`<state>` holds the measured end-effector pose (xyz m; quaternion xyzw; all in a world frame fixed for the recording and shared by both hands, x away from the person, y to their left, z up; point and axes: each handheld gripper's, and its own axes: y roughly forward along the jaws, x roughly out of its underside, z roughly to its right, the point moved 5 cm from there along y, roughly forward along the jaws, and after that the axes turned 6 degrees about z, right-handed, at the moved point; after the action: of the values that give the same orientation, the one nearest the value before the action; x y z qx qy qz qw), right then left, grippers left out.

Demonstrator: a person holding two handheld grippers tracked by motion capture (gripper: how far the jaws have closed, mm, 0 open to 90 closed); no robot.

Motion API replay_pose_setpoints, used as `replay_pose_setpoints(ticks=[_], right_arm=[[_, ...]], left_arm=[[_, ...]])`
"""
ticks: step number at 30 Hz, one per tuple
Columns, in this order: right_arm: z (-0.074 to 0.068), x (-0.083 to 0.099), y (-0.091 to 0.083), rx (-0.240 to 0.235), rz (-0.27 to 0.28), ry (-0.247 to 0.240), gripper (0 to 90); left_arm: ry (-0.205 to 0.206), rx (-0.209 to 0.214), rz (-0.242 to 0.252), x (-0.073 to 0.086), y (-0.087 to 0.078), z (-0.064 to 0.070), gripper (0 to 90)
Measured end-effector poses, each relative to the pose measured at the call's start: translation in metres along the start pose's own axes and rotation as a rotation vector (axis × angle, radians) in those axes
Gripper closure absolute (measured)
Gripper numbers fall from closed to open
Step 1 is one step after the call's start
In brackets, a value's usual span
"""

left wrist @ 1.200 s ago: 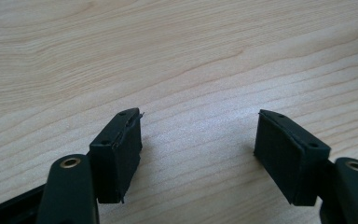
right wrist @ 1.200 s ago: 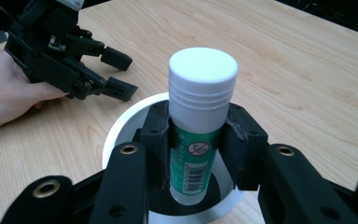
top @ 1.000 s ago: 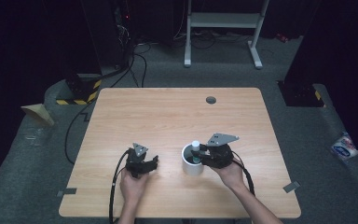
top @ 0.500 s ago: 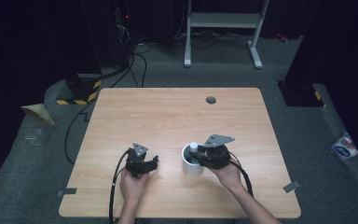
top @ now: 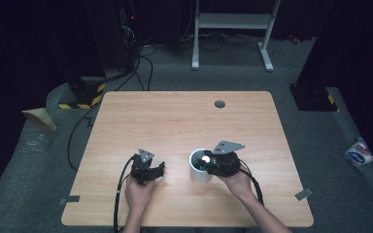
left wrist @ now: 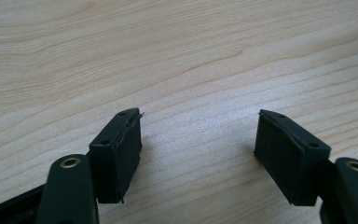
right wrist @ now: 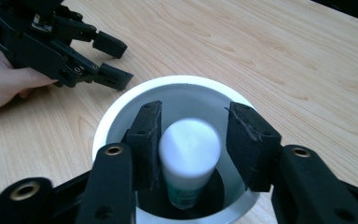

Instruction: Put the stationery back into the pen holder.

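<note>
Right gripper view: white tube [right wrist: 189,154] between the fingers [right wrist: 144,135], inside cup [right wrist: 121,112].

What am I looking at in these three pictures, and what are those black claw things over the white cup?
No robot arm is at work: a person at a wooden table holds a hand-operated two-jaw gripper in each hand. The high view looks down on the table from above. The other two pictures come from small cameras riding on the grippers, looking along their black jaws. The left gripper is open, with bare wood between its jaws. The right gripper reaches into a white cup standing on the table. Its jaws sit either side of a small white-capped tube standing in the cup. One jaw touches it, the other shows a gap, so it looks released or not yet gripped.
</note>
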<state>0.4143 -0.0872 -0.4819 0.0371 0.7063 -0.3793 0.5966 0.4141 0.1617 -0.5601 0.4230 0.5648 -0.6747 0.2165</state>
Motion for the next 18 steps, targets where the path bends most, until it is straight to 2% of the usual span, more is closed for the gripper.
replay_pose_setpoints(ticks=[12, 18], right_arm=[[0.0, -0.004, -0.009, -0.007, 0.018, -0.013, 44.5], [0.001, -0.006, -0.016, -0.006, 0.037, -0.012, 43.8]], left_arm=[[-0.001, 0.003, 0.002, 0.0, 0.0, -0.001, 31.8], [0.001, 0.0, 0.002, 0.0, 0.0, 0.0, 31.8]])
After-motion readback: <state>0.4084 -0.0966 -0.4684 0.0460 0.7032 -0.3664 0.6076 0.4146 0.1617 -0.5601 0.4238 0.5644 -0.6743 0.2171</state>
